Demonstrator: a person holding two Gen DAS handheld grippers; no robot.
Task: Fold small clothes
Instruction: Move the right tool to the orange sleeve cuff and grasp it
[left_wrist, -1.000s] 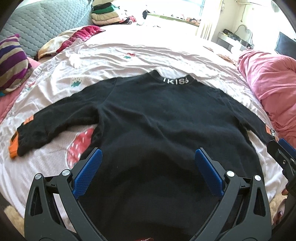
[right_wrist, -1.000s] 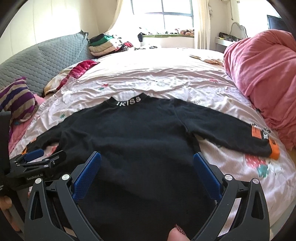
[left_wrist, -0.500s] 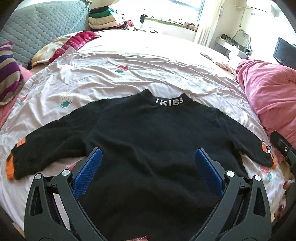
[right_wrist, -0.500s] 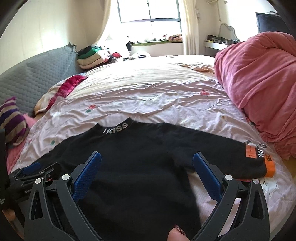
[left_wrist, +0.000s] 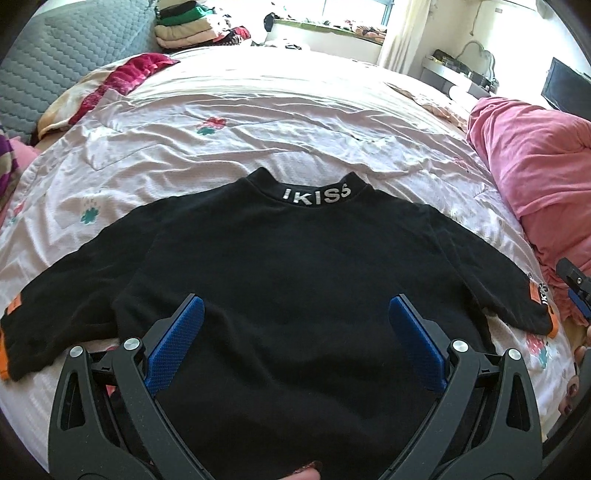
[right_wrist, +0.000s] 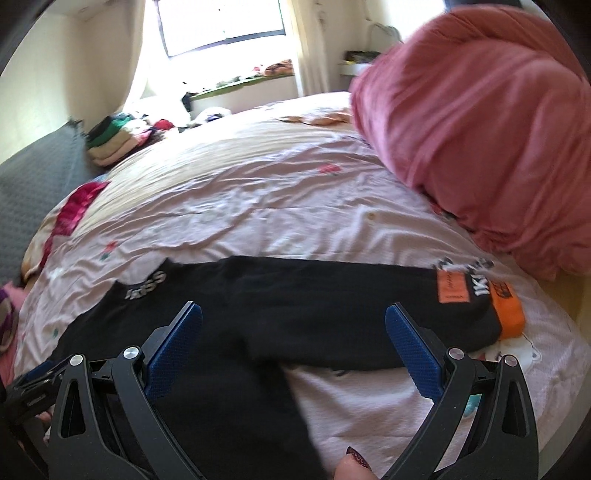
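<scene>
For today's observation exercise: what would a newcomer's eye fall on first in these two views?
A black sweater lies spread flat on the pale bedsheet, white lettering at its collar and orange cuffs on both sleeves. A big pink duvet is heaped at the right. Both tools, left and right, are open above the sweater.

A black sweater (left_wrist: 295, 273) lies flat on the bed (left_wrist: 258, 122), collar away from the camera, both sleeves spread out to the sides. The left claw (left_wrist: 295, 332) hangs over its lower body, jaws wide apart. A pink blanket (left_wrist: 535, 166) is heaped at right.
</scene>
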